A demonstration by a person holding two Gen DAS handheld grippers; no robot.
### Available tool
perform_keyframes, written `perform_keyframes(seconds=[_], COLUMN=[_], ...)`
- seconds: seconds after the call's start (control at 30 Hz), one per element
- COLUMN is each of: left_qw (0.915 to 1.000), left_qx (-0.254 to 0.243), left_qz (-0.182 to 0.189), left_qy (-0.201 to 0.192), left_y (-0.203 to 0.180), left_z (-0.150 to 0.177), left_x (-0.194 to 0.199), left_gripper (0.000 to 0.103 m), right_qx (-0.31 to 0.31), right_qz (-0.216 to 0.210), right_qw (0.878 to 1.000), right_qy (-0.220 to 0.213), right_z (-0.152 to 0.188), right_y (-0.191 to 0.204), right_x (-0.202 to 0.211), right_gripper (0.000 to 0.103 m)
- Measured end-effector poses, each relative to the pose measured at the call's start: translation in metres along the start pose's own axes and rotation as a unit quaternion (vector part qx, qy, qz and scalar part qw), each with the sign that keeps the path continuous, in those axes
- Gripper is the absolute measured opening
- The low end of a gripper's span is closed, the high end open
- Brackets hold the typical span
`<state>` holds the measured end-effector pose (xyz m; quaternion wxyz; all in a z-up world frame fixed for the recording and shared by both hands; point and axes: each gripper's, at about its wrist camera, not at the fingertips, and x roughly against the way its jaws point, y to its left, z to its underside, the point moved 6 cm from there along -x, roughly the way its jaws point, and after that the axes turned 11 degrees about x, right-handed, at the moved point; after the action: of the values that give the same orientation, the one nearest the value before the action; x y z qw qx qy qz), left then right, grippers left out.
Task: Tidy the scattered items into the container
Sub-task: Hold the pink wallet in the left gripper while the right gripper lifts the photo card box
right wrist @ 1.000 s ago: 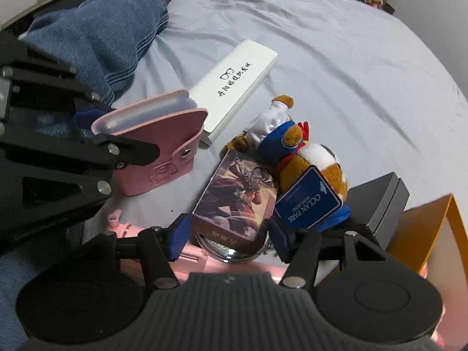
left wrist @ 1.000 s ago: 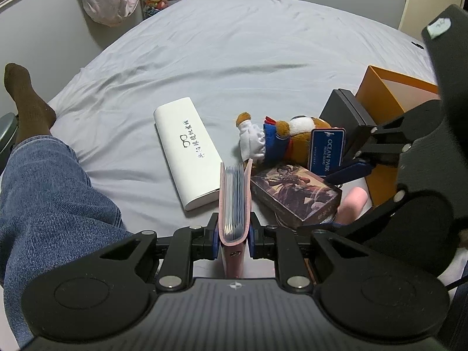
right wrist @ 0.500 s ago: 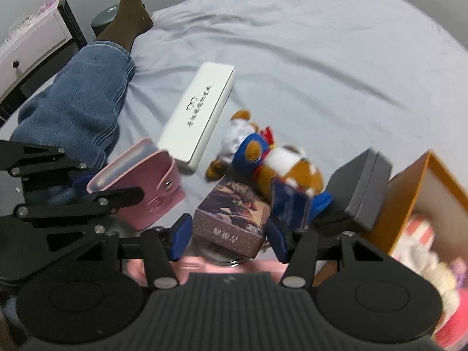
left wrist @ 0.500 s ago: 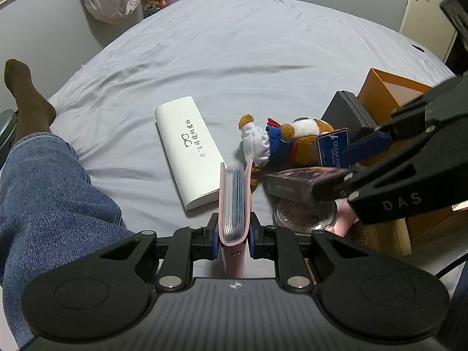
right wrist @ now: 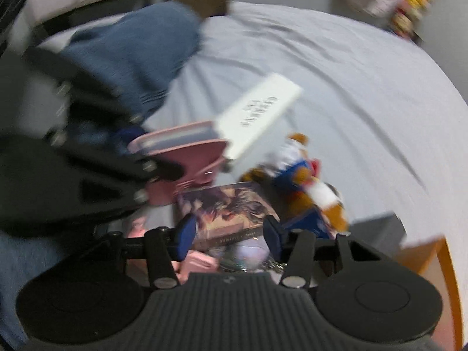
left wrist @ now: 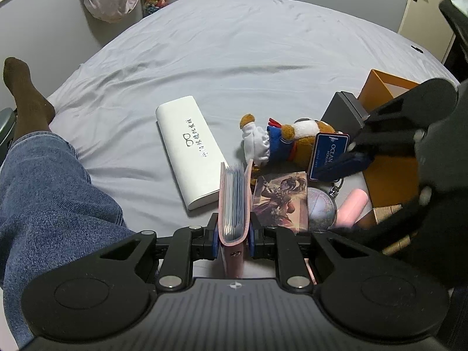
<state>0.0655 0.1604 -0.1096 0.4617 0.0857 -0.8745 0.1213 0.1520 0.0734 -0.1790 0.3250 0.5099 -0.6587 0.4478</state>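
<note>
My left gripper point(left wrist: 234, 234) is shut on a pink card holder point(left wrist: 234, 193), held upright just above the bed; the right wrist view shows the card holder point(right wrist: 187, 149) too. An illustrated card box point(left wrist: 280, 201) lies flat beside it, partly over a round mirror point(left wrist: 320, 207). My right gripper point(right wrist: 229, 231) straddles the near end of the card box point(right wrist: 231, 204). Its jaws are opening and the pads look just clear of the box, though that view is blurred. The orange container point(left wrist: 383, 93) stands open at the right.
A white glasses case point(left wrist: 187, 149), a plush toy point(left wrist: 280, 143) with a blue tag point(left wrist: 327, 155), a black box point(left wrist: 342, 114) and a pink object point(left wrist: 351, 207) lie on the grey bed. A person's jeans-clad leg point(left wrist: 44, 190) stretches along the left.
The right gripper closed on the card box, lifted and tilted it, then brought it back down flat and rolled. The left gripper and the card holder have not moved.
</note>
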Motion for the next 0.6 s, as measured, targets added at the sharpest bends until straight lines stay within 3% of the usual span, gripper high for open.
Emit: perform_keyframes(seconds=[0.23,0.5,0.53,0.6], left_qw=[1.0,1.0,1.0,1.0], left_qx=[0.0,-0.003,-0.002,0.002], left_qz=[0.005,0.005,0.006,0.007], left_qy=[0.001,-0.001,-0.001,0.0], left_y=[0.002,0.003,0.003,0.003], left_z=[0.0,0.001,0.0,0.0], left_x=[0.0,0.0,0.0,0.0], left_gripper=[0.021,0.021,0.021,0.021], right_qx=[0.093,0.087,0.086,0.085], right_qz=[0.007,0.017,0.018,0.018], right_qw=[0.996,0.996,0.996,0.996], right_qy=[0.002,0.005,0.005,0.002], right_z=[-0.003,0.002,0.002,0.001], right_y=[0.018,0.019,0.02,0.02], right_x=[-0.024,-0.035,-0.035,-0.032], right_gripper=[0.06,0.063,0.063,0.052])
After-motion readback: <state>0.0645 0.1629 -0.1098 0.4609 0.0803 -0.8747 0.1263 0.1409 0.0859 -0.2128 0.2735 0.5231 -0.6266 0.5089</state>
